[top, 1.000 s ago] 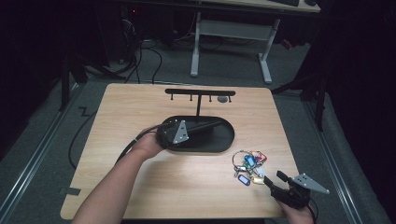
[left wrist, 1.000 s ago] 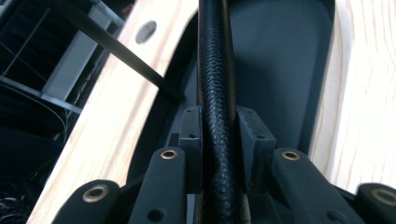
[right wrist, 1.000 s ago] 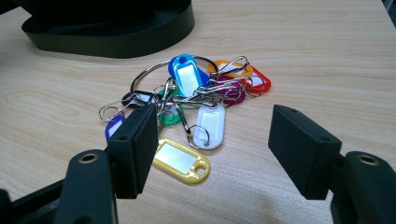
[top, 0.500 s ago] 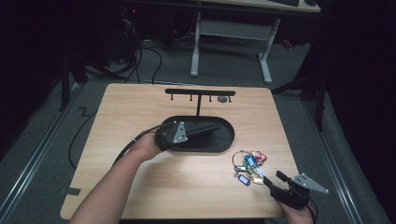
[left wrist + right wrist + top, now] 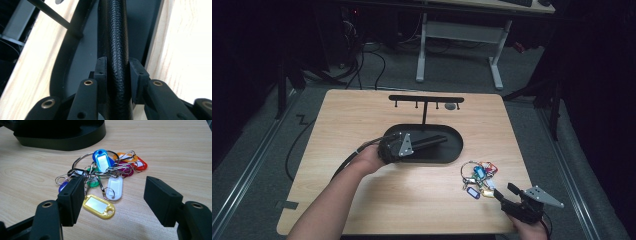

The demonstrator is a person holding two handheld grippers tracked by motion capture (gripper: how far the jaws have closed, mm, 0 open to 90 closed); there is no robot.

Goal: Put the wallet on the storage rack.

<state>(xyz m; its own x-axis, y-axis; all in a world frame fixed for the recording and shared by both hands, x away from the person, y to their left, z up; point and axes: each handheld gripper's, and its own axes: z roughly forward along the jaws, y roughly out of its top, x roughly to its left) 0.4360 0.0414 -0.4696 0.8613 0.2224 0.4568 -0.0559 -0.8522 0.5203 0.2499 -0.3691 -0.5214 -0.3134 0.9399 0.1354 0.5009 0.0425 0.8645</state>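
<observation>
Right gripper (image 5: 113, 200), jaws apart, faces the key bunch (image 5: 105, 176) lying just ahead (nearer than the tray (image 5: 452, 152)); left gripper (image 5: 117, 72) clamps the tray's black bar (image 5: 113, 32).

The tray (image 5: 447, 155) is sitting mid-surface (image 5: 362, 200), the rack (image 5: 426, 100) standing behind it, the key bunch (image 5: 478, 177) lying near-right of it.
</observation>
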